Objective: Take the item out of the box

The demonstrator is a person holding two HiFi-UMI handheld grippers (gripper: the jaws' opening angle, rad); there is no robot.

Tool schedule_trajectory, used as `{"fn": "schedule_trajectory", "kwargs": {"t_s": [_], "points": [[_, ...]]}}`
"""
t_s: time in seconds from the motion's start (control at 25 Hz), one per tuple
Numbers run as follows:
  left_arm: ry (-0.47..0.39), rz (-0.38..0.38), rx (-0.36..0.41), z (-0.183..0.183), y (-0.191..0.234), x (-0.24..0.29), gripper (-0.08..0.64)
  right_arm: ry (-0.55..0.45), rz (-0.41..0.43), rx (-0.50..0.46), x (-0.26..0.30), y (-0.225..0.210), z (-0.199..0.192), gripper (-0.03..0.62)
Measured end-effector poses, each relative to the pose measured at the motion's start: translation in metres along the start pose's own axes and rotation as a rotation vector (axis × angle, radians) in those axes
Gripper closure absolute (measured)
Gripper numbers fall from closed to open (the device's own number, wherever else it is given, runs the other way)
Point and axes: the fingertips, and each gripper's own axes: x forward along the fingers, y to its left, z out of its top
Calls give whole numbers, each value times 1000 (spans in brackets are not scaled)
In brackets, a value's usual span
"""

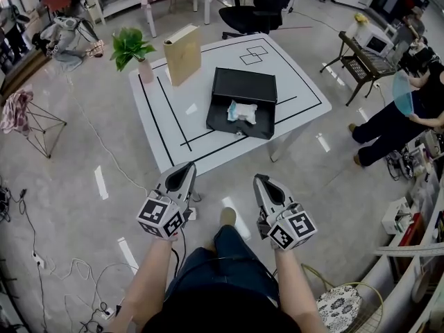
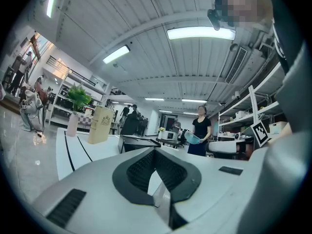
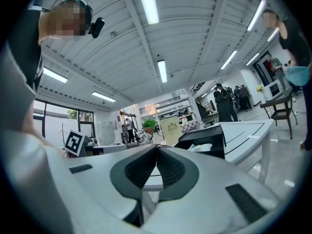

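Nearest, at 6 o'clock in the head view, are the person's own forearms and jeans. Just ahead, the left gripper (image 1: 186,175) and right gripper (image 1: 261,184) point forward side by side at waist height. Each gripper's own view shows its tips meeting with nothing between them. They likely hang idle because the person stands well short of the white table (image 1: 298,82) at 12 o'clock, with bare floor between. On the table an open black box (image 1: 244,85) lies flat. The item, a pale crumpled packet (image 1: 242,112), rests in the near half, uncovered, so it looks free to lift from above. At the box's 10 o'clock stands a tan carton (image 1: 182,54), then a potted plant (image 1: 131,47).
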Motion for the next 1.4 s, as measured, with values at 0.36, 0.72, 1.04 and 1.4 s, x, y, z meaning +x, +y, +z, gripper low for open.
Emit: {"fn": "schedule_trajectory", "kwargs": {"t_s": [0.36,0.72,1.04,1.4], "points": [[5,8,-6,7,20,36,558,25,23,8,37,-23,4,588],[22,-3,-19,2,33,85,558,78,38,-7,76,-57,3,588],[31,3,-45,-3,45,123,558,162,86,-75,112,-80,4,588],[60,26,-56,-14,59,161,558,324,122,-161,143,-114,-2,588]]}}
